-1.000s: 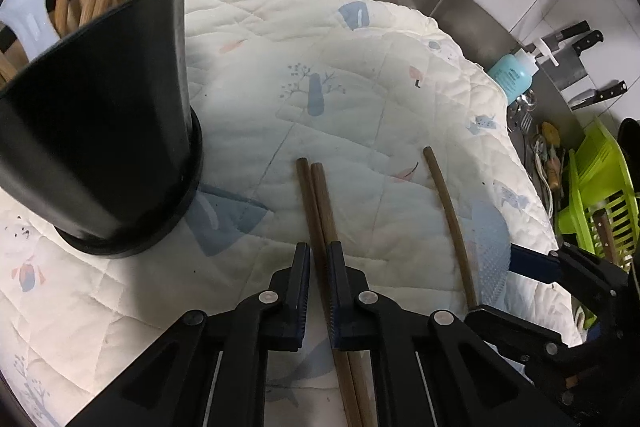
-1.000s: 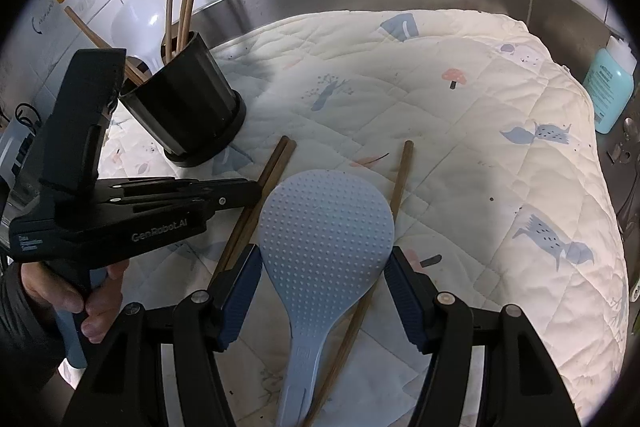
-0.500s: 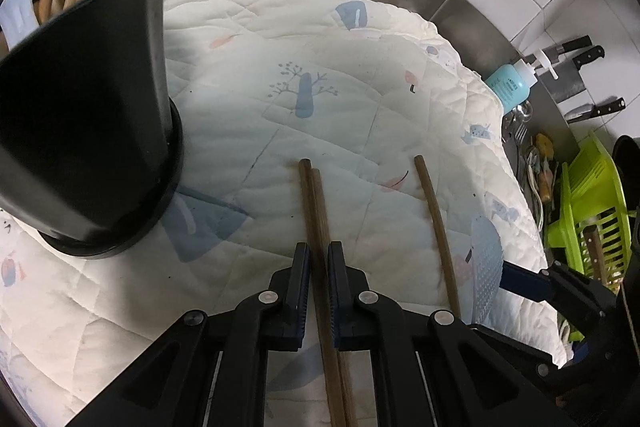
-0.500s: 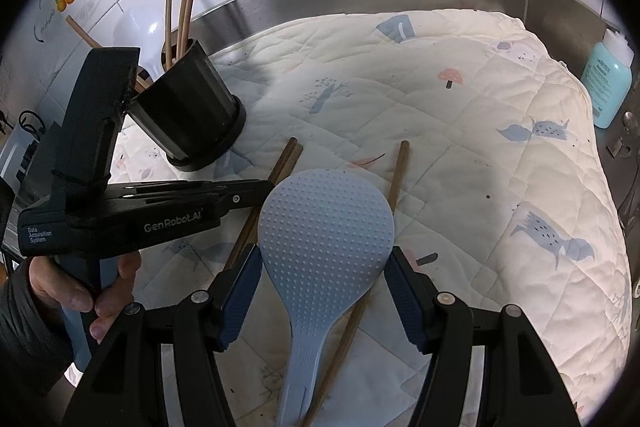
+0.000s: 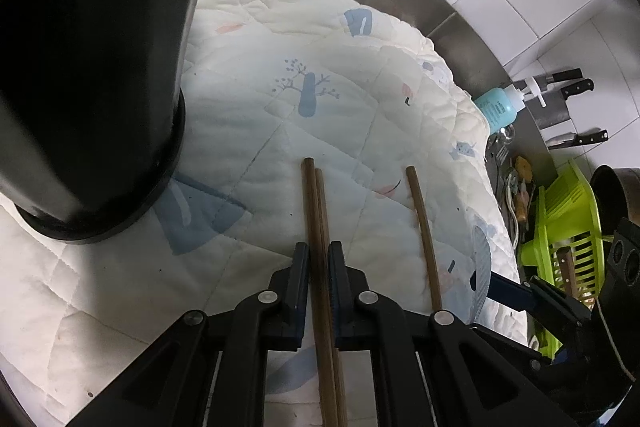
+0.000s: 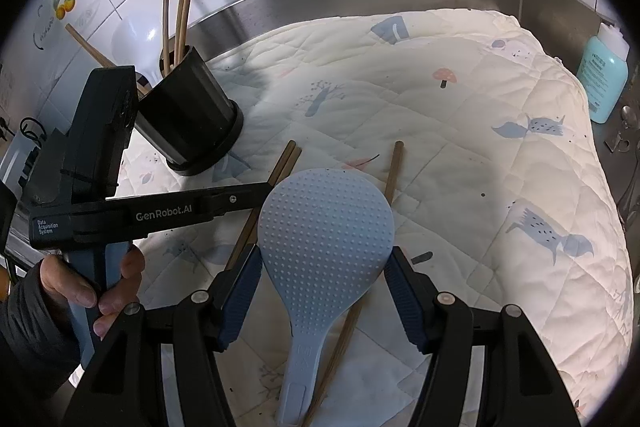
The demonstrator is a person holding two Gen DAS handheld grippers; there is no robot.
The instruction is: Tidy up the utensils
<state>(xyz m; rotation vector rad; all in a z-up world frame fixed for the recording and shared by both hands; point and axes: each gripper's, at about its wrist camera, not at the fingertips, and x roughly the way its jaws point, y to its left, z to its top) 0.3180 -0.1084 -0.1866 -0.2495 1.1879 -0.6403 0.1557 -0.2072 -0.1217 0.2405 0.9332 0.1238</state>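
Already several utensils are stowed in the round black plastic holder (image 6: 188, 115), while two brown wooden chopsticks (image 5: 318, 211) are clamped by the left hand-held gripper (image 5: 319, 259), and the pale blue dimpled rice paddle (image 6: 324, 239) is bracketed by the right hand-held gripper (image 6: 322, 291), jaws wide.

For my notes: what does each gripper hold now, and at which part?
The left gripper clamps the two brown chopsticks around mid-length. The right gripper holds nothing; its jaws stand open beside the blue rice paddle.

Black gripper (image 5: 319, 259) frames – blue pads, silver screws, dark sleeve (image 6: 28, 339)
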